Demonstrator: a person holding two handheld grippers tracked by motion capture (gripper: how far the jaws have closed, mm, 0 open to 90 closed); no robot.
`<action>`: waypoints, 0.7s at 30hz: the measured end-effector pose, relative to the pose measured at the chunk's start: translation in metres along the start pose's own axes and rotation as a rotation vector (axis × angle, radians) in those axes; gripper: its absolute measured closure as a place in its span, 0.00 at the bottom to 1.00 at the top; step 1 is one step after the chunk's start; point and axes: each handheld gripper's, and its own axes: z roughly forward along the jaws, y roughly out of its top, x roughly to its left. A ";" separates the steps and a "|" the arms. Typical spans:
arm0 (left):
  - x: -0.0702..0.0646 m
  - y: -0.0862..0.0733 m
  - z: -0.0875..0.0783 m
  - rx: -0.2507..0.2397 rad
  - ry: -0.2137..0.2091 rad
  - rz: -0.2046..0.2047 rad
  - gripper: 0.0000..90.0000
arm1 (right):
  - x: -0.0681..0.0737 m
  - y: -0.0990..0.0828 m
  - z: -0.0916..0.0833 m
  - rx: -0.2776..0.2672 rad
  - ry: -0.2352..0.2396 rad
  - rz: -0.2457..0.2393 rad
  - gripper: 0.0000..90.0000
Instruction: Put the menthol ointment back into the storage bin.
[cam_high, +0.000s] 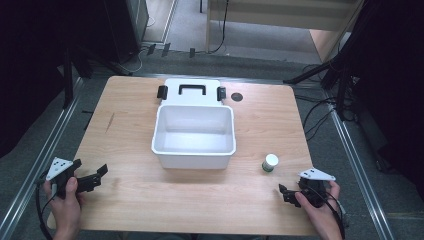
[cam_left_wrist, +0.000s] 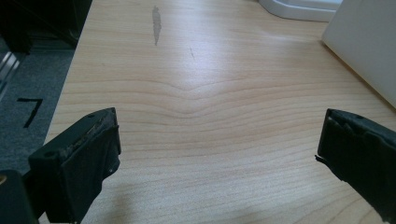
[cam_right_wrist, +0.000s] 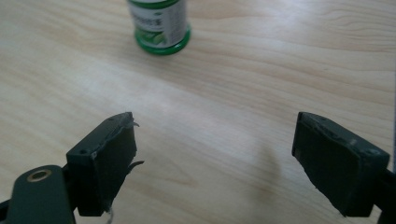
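Green bottle (cam_high: 270, 163) upright, white cap up, beside white bin (cam_high: 161, 131).

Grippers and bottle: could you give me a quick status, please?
Left gripper and right gripper open, empty. Green bottle upright beside open white box. Nothing between.

White bin (cam_high: 194, 134) open, mid-table, lid (cam_high: 191, 92) behind; small green-labelled bottle (cam_high: 270, 162) upright off its right front corner.

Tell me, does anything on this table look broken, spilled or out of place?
Nothing is spilled or tipped. The white bin sits open with its lid lying flat behind it, and the small green bottle stands upright. The one blemish is a dark streak on the table.
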 end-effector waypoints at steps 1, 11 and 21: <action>0.000 0.000 0.000 0.000 0.001 -0.001 0.00 | 0.002 0.003 -0.001 0.031 0.010 -0.015 0.15; 0.001 0.000 0.000 0.001 -0.006 -0.012 0.00 | 0.011 0.030 -0.005 0.361 0.077 -0.126 0.16; 0.000 0.001 0.002 0.019 -0.008 -0.003 0.00 | 0.019 0.049 0.001 0.622 0.079 -0.237 0.16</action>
